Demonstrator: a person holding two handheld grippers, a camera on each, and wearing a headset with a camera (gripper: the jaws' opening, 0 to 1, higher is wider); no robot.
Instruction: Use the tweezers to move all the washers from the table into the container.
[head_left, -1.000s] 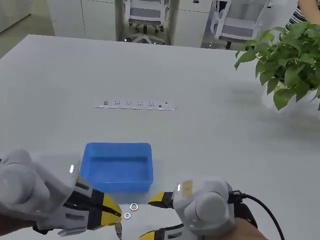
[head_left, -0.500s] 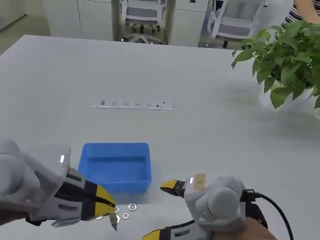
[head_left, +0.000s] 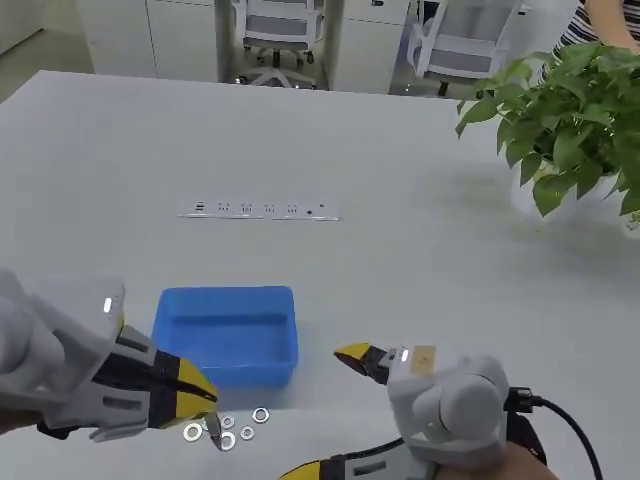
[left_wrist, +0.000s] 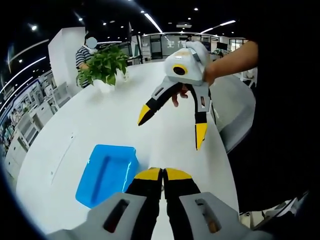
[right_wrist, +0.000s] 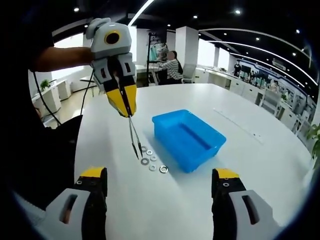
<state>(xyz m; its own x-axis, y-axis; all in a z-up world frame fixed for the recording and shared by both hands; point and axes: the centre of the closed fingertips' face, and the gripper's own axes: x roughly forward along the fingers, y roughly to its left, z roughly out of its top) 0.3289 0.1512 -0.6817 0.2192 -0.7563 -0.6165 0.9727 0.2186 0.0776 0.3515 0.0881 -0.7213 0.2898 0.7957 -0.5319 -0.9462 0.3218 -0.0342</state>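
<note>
Several small metal washers (head_left: 247, 433) (right_wrist: 145, 161) lie on the white table in front of the blue container (head_left: 228, 335) (left_wrist: 106, 172) (right_wrist: 189, 137). My left gripper (head_left: 200, 398) (left_wrist: 162, 174) (right_wrist: 122, 100) is shut on thin metal tweezers (head_left: 213, 428) (right_wrist: 134, 135). The tweezers point down, with their tip among the washers at the left end of the group. I cannot tell if the tip holds a washer. My right gripper (head_left: 322, 412) (left_wrist: 172, 127) (right_wrist: 159, 175) hangs open and empty to the right of the washers.
A white power strip (head_left: 258, 210) lies farther back on the table. A potted green plant (head_left: 565, 120) stands at the far right. Office chairs (head_left: 275, 35) stand beyond the far table edge. A cable (head_left: 565, 430) trails from the right gripper.
The left gripper has drawn the tweezers a little left, and their tip now sits by the washers. More washers show beside it. The right gripper has shifted slightly right.
</note>
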